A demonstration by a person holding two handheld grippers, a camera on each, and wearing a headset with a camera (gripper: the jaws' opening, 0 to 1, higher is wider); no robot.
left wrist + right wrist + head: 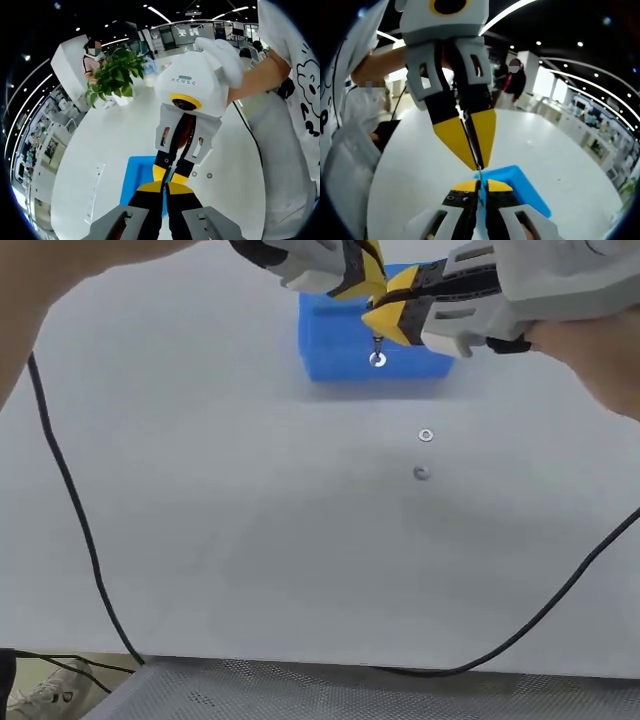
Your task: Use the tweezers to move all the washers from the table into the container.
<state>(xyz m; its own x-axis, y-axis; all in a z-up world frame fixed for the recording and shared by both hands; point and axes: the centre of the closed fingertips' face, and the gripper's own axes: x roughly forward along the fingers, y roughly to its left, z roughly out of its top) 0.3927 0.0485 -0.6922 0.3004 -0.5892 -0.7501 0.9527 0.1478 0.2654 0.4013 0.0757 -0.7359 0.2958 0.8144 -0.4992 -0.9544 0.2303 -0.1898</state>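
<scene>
Firstly, head view. Pale grey tabletop. Blue rectangular plastic container at upper centre. Left gripper enters from the upper left, right gripper from the upper right, held in a hand; their yellow tips meet above the container. Thin metal tweezers point down from under the tips, with a small silver ring washer at their point, over the container's near edge. Two more silver washers lie on the tabletop just below centre right, near each other and apart from the container. Black cables cross the left and lower right.

Next, left gripper view. Left gripper at bottom centre, jaws together save a thin slit. The right gripper faces it tip to tip, the container below left. Two washers sit right of centre. A green potted plant is at upper left.

Lastly, right gripper view. Right gripper at bottom centre, jaws closed on the tweezers' lower end. The left gripper comes down from the top, clamped on the tweezers. The container sits at lower right.
</scene>
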